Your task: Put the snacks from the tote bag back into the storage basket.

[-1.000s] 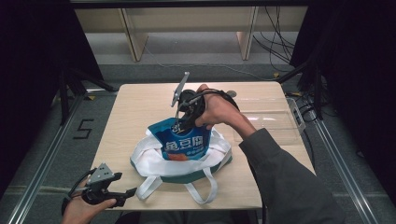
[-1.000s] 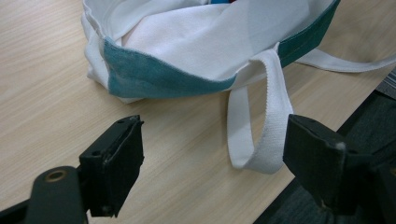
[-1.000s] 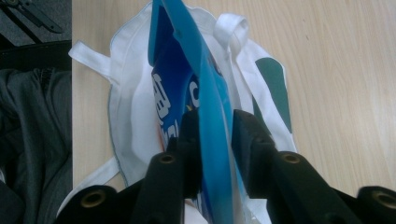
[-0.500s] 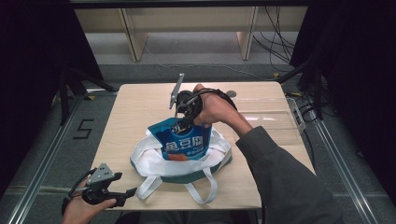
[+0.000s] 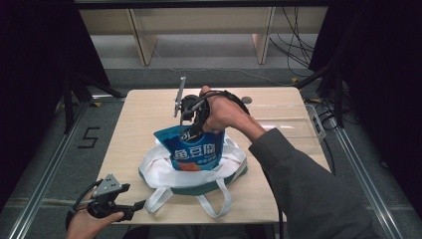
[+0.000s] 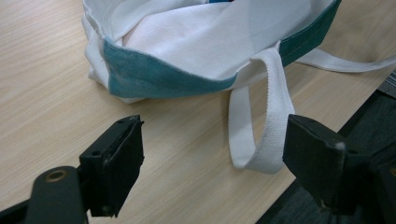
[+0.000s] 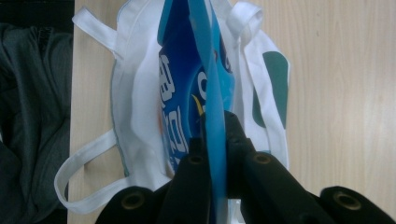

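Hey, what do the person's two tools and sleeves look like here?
Both tools are black. The left tool carries a grey three-cornered plate on top and trails a black cable; its jaws end in blocky black pads. The right tool has a grey plate and a black cable too. The right sleeve is dark grey.

Right tool (image 5: 195,130) at frame centre points down, jaws pinched shut, forearm reaching from lower right; left tool (image 5: 137,205) rests lower left, jaws apart.
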Motion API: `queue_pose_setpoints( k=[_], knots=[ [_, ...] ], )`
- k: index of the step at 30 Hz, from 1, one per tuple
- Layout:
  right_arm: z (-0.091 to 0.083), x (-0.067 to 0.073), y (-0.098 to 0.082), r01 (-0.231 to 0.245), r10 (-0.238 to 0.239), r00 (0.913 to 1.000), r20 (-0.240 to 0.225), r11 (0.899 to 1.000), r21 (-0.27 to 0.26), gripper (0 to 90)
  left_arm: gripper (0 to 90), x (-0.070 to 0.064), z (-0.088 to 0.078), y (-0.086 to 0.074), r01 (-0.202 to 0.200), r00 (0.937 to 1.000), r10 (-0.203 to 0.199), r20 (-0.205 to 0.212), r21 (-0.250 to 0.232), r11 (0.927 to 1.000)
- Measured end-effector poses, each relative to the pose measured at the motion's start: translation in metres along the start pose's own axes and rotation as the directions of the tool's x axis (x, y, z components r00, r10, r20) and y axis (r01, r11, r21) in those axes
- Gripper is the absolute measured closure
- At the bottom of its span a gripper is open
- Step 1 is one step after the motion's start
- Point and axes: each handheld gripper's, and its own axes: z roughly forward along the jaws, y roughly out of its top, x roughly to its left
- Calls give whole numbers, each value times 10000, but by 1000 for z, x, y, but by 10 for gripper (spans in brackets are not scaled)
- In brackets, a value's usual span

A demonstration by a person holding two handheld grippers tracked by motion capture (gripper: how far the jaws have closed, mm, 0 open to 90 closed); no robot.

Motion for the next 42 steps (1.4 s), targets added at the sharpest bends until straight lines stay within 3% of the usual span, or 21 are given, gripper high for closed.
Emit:
queue_pose_setpoints(
  k=[5,8,9,12,18,21,22,28,31,32,34,35,36,39,40,41,42],
  knots=[
    [-19,4,9,-131,129,9998,120,9997,212,900,195,0,0,0,34,10000,-34,12,-58,10000],
    [-31,2,13,230,-226,9993,288,9996,-157,900,195,0,0,0,28,10000,-28,2,-49,10000],
    [-35,3,15,104,-95,9995,294,9996,-279,900,195,0,0,0,20,10000,-20,2,-49,10000],
    [-49,5,18,281,-267,9983,517,9993,-260,900,195,1,-1,0,-90,10000,89,-37,-16,10000],
    [-71,1,12,316,-311,9954,904,9995,-36,900,195,0,0,0,28,10000,-28,-42,-12,10000],
    [-75,-1,7,287,-292,9941,1042,9996,60,900,194,1,0,0,-135,9999,135,-40,-28,9999],
    [-78,0,1,239,-248,9919,1245,9997,88,900,195,1,-1,-1,-35,10000,35,-47,-8,10000],
    [-86,-4,-21,-226,184,9914,1299,9993,308,900,195,1,-1,0,-116,9999,116,2,-11,9999],
    [-94,-8,-43,-693,646,9895,1290,9971,318,900,195,5,-1,0,-421,9991,421,-26,181,9989],
    [-97,-8,-49,-866,813,9868,1401,9957,323,900,195,4,-1,-1,-228,9997,228,35,157,9996],
    [-101,-10,-62,-1095,1033,9834,1489,9934,344,900,195,4,-1,-1,-361,9993,360,33,167,9992],
    [-103,-11,-68,-1235,1170,9822,1473,9917,361,900,195,2,0,-1,-24,10000,24,-13,28,10000],
    [-106,-13,-75,-1275,1206,9817,1473,9911,382,900,195,4,0,0,-233,9997,233,-13,145,9996],
    [-111,-15,-92,-1848,1745,9710,1632,9815,506,900,195,4,0,-1,-257,9997,257,-12,172,9995],
    [-113,-19,-97,-1546,1451,9756,1649,9869,464,900,195,4,0,-1,-250,9997,250,-13,161,9996],
    [-113,-19,-97,-1546,1451,9756,1649,9869,464,900,195,4,0,-1,-250,9997,250,-13,161,9996],
    [-115,-19,-108,-2178,2072,9630,1721,9749,455,900,195,4,0,-1,-205,9998,205,-9,139,9997]
  ],
)
